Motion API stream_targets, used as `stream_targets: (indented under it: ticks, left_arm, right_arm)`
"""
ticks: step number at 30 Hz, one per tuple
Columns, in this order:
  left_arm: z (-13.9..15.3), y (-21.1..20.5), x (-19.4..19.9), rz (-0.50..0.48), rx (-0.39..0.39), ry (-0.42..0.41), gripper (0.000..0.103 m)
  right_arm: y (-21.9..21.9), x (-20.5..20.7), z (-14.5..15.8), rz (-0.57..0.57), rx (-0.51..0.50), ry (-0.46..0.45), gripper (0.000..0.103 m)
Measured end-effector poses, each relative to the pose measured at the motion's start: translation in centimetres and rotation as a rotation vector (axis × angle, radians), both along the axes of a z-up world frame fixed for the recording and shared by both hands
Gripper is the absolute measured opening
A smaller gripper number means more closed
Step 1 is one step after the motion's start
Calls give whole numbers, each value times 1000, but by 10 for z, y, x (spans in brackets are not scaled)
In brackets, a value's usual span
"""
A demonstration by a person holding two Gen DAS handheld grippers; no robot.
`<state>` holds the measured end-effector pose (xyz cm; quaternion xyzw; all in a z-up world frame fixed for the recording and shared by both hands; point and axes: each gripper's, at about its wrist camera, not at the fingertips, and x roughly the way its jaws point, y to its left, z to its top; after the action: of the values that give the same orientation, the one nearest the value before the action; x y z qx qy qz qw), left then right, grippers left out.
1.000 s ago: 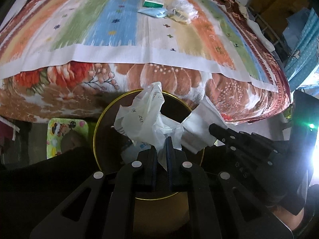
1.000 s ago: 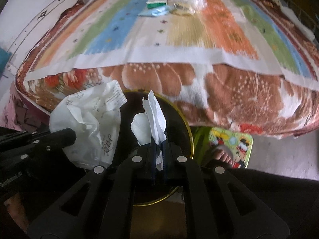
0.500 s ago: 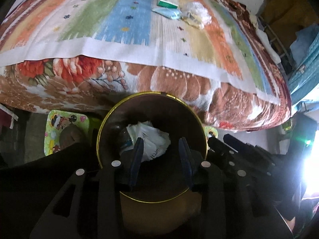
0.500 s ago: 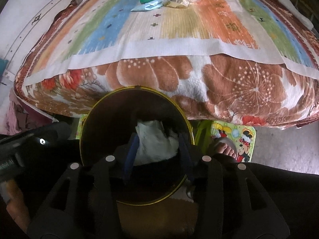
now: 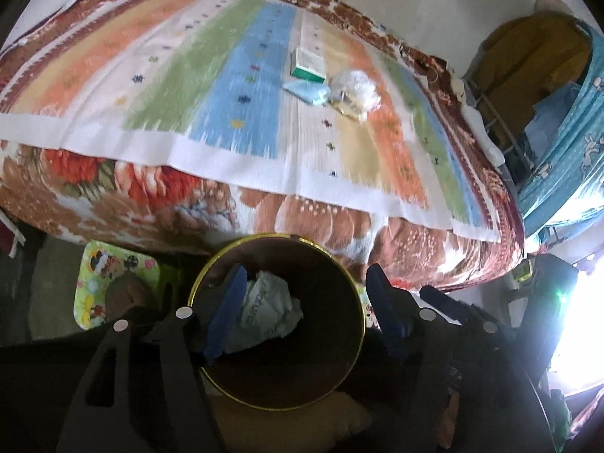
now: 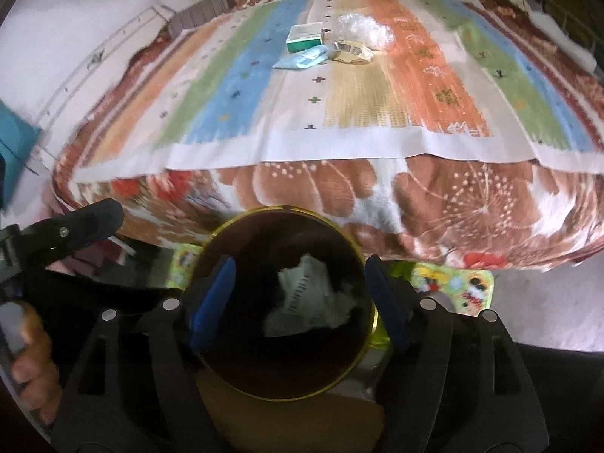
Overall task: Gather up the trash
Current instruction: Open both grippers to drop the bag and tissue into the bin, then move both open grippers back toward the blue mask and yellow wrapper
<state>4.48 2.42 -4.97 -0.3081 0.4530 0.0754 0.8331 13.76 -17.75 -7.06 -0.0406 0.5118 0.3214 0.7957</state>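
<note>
Above the gold-rimmed bin at the foot of the bed, the left gripper and right gripper hang with fingers spread wide and empty — crumpled paper lies inside. Four pieces wait together mid-bed on the striped cloth: a green-and-white box, a blue wrapper, a tan packet and clear plastic. The sound approach, judging from here — reach in low, one item per gripper, pinching clear of the cloth.
</note>
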Motion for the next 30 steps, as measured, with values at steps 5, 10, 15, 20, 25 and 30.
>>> stream_targets:
  ticks: [5,10,15,20,25,30]
  left_arm:
    - [9,8,6,-2,12,-25,76]
    - [15,21,19,-9,-36,-32,76]
    - [24,28,36,-23,-13,-29,84]
    - [32,45,54,8,-16,-53,93]
    - [28,62,75,79,-56,-45,97]
    - [26,66,95,71,-57,-46,97]
  right_arm:
    - [0,3,13,19,24,-33,79]
    - [4,16,31,30,40,-91,89]
    - [11,35,36,49,70,-42,92]
    - [15,52,48,33,50,-92,94]
    - [22,73,52,28,24,-113,94]
    - [29,86,56,38,35,-114,94]
